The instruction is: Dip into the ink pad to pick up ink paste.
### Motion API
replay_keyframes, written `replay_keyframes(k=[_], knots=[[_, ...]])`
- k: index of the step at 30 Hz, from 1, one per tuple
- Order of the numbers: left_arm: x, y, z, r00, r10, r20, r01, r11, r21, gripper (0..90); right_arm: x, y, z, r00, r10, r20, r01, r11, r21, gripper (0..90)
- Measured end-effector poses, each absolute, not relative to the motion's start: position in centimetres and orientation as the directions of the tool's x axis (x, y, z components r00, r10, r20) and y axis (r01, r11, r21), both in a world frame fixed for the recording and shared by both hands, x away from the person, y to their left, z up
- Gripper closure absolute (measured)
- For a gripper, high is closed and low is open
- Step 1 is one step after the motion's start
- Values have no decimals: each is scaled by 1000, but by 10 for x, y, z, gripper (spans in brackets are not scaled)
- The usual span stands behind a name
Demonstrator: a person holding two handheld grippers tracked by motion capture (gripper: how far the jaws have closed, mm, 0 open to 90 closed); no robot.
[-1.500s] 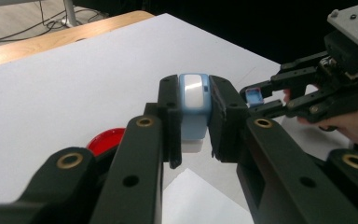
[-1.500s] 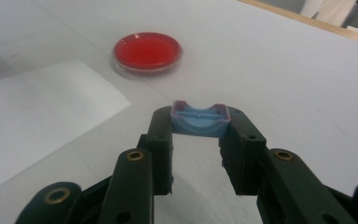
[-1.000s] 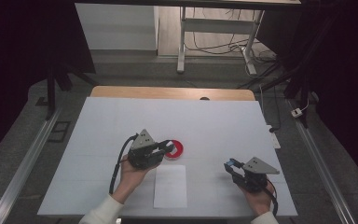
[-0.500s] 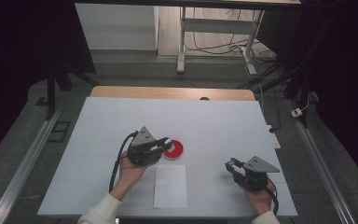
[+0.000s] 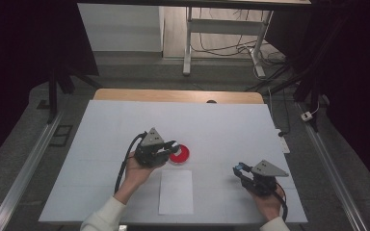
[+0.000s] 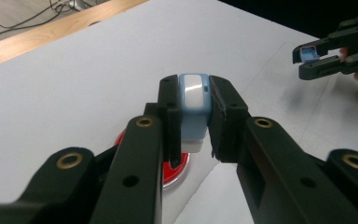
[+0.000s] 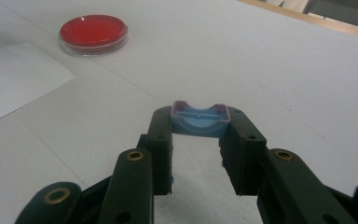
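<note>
My left gripper (image 5: 173, 146) is shut on a small blue and white block (image 6: 193, 100), which it holds upright just above a round red dish (image 5: 181, 154) near the table's middle. In the left gripper view the dish (image 6: 179, 171) lies right below the jaws. My right gripper (image 5: 238, 169) hovers at the front right, shut on a shallow blue cap (image 7: 199, 122) gripped by its sides with the hollow side up. From the right gripper view the red dish (image 7: 93, 30) sits apart from it, at the upper left.
A blank white sheet of paper (image 5: 176, 191) lies flat just in front of the dish, between my hands. The white table (image 5: 231, 120) ends in a wooden strip (image 5: 173, 95) at the far side. Metal rails run along both sides on the floor.
</note>
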State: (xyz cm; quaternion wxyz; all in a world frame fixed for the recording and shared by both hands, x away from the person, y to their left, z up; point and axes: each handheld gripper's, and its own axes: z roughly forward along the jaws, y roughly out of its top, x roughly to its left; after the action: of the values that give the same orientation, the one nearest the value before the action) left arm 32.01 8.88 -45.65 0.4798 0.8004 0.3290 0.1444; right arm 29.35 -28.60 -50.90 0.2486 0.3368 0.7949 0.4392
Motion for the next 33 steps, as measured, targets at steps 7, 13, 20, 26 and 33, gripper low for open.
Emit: replay_keyframes(k=[7,13,20,26,33], knots=[[335,89,-461,739,671,-61,398,-363,842,754,294,-285,-510,-648,755,-98,320,387,865,651],[349,84,-465,749,661,-45,404,-402,822,754,295,-285,-512,-649,754,-103,322,394,861,652],[361,78,-471,756,653,-44,418,-429,801,753,294,-285,-512,-648,754,-107,324,400,857,651],[364,79,-476,750,658,-68,437,-415,798,753,294,-283,-513,-652,750,-109,322,404,856,651],[368,81,-485,736,674,-63,454,-422,785,753,295,-281,-512,-660,743,-110,316,407,857,651]])
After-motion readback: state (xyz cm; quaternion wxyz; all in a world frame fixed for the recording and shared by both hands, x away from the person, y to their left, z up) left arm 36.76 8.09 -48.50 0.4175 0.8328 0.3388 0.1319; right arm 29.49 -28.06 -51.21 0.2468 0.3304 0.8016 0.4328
